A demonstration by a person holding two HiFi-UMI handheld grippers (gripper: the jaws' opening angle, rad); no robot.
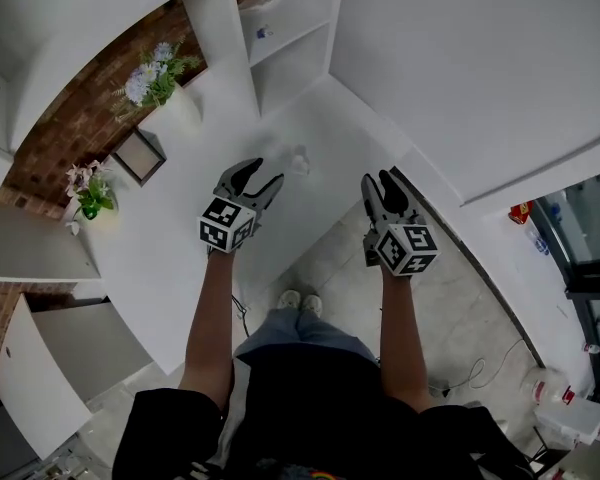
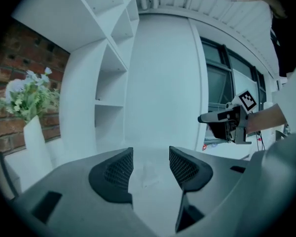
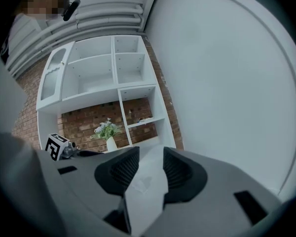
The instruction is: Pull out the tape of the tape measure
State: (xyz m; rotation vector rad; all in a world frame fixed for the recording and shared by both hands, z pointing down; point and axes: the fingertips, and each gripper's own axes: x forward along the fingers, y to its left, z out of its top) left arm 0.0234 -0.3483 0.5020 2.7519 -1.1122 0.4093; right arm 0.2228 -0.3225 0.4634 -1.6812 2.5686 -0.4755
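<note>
A small pale object [image 1: 298, 158], too faint to make out in detail, lies on the white table [image 1: 180, 258] near its far corner. No tape is visible. My left gripper [image 1: 255, 175] hovers over the table just short and left of it, jaws open and empty. In the left gripper view the object [image 2: 150, 175] shows faintly on the table beyond the open left gripper [image 2: 151, 158]. My right gripper [image 1: 379, 182] is held past the table's right edge over the floor, open and empty. In the right gripper view the object [image 3: 143, 182] lies ahead of the open right gripper [image 3: 151, 158].
A white vase with flowers [image 1: 160, 83], a dark-framed box [image 1: 140, 155] and a small flower pot [image 1: 90, 198] stand along the brick wall at the table's left. A white shelf unit [image 1: 280, 38] rises behind the table. A white wall [image 1: 460, 78] closes the right side.
</note>
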